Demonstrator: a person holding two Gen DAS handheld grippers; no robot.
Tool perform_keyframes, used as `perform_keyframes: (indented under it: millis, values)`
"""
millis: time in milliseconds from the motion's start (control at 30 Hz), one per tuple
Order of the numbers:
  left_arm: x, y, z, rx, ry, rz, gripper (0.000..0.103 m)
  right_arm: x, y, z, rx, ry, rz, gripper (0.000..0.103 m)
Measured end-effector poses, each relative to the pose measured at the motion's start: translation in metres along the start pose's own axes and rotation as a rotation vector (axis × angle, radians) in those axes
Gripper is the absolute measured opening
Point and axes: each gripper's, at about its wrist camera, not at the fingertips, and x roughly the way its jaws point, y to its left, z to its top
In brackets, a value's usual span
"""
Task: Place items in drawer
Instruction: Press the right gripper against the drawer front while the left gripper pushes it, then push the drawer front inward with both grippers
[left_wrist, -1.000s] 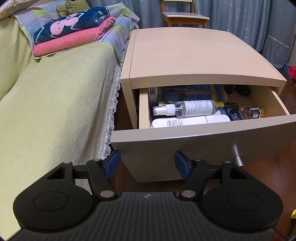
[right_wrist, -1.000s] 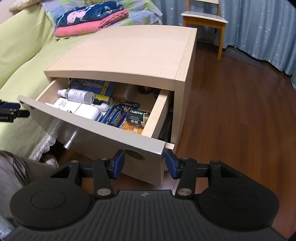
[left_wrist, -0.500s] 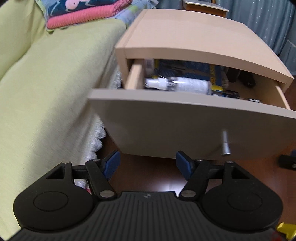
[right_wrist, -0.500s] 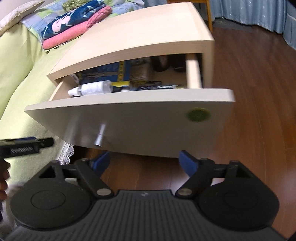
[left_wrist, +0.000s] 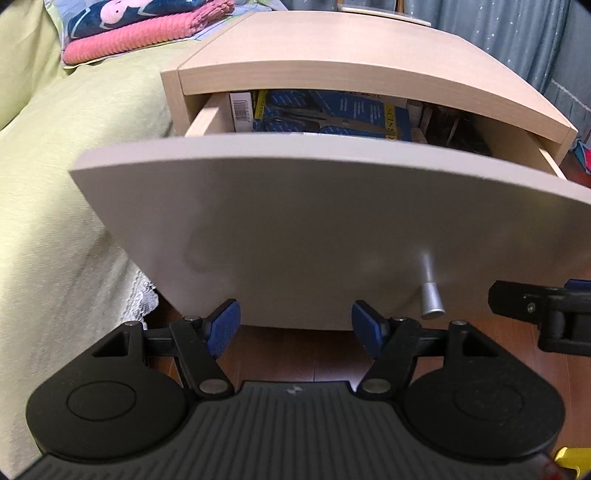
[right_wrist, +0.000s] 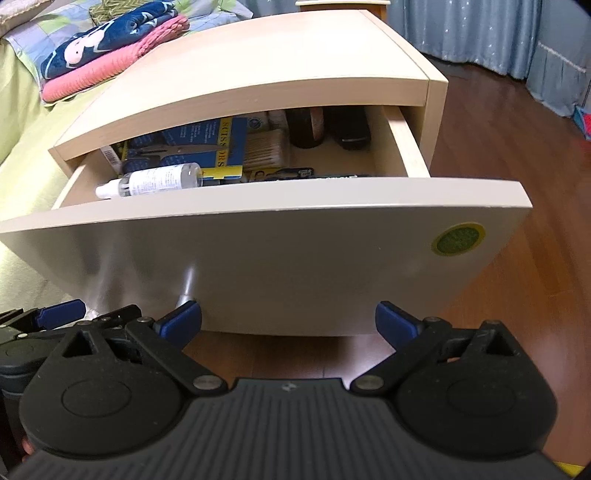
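**Both grippers low before the open drawer**

Fingers of the left gripper (left_wrist: 295, 326) are spread wide and empty, low before the drawer (left_wrist: 314, 229) front; its metal knob (left_wrist: 431, 301) sits just right of them, with the right gripper (left_wrist: 546, 314) beyond.

From the right wrist, the right gripper (right_wrist: 288, 326) also gapes empty. The drawer stands pulled out of the nightstand (right_wrist: 258, 70), holding a spray bottle (right_wrist: 147, 181), scissors pack (right_wrist: 192, 146) and cotton swabs (right_wrist: 265, 149).

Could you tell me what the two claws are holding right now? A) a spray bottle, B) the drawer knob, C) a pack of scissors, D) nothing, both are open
D: the left claw and right claw are both spread open and empty in front of the drawer front, with the spray bottle lying inside the drawer.
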Motion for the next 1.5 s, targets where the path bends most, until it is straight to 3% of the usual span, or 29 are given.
perform_keyframes:
  millis: [100, 367, 1500]
  values:
    - [0.007, 0.002, -0.004, 0.005, -0.018, 0.026, 0.069, 0.004, 0.005, 0.001, -0.017, -0.017, -0.035, 0.099]
    - [0.015, 0.005, -0.001, -0.018, -0.015, 0.011, 0.07, 0.008, 0.007, 0.003, -0.029, -0.034, -0.085, 0.1]
    - [0.013, 0.007, -0.001, -0.031, -0.02, 0.018, 0.072, 0.01, 0.009, 0.005, -0.005, -0.067, -0.165, 0.102]
